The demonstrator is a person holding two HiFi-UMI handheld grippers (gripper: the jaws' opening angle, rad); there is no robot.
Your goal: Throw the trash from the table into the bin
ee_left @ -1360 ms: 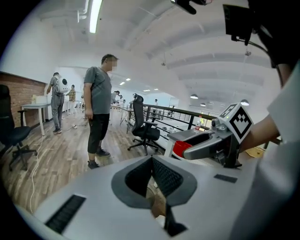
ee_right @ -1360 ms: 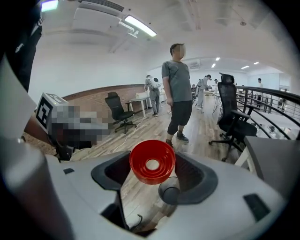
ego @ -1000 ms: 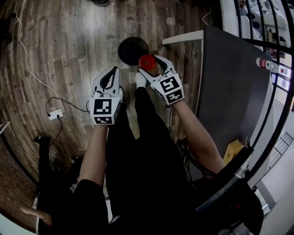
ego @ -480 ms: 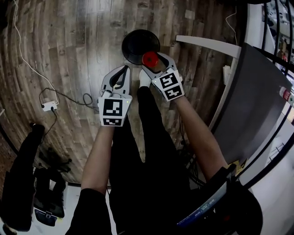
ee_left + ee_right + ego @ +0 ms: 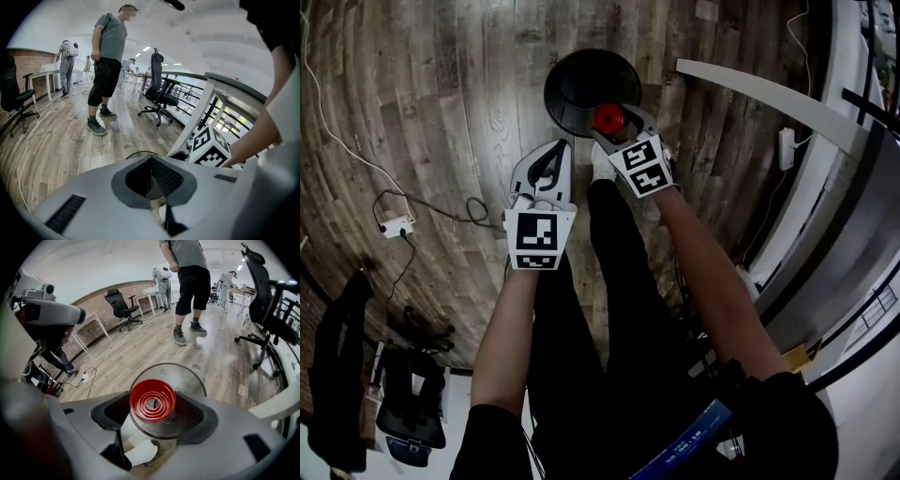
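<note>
The right gripper [image 5: 617, 124] had its jaws spread wide and clamped on the red cup [image 5: 152, 401]. The pads pinched the ribbed wall from both sides, and the open mouth faced the gripper's camera, so the rings inside it showed. In the right gripper view the black bin [image 5: 187, 373] sat just beyond the cup, its round rim ringing the cup from behind. From the head view the cup hung over the bin's near edge rather than its middle, and how high above the rim could not be told.

Over on the other side, the left gripper [image 5: 561, 148] had its jaws closed tip to tip with nothing between them. It hovered beside the right one, over the wooden floor [image 5: 441, 112] and short of the bin.

Now the drop, and here's how I'd call it. The cup looked light and likely to bounce, so a release right on the rim could send it off onto the planks. Better to carry it a touch further over the dark mouth, keep the gripper tilted downward, then let the jaws fall apart cleanly so neither pad drags it sideways. The empty left gripper should stay clear of the opening.

Further out, the white table edge [image 5: 750, 84] ran past the bin on the right, a cable [image 5: 441, 211] trailed across the floor on the left, and a bystander [image 5: 187, 268] stood well behind.
</note>
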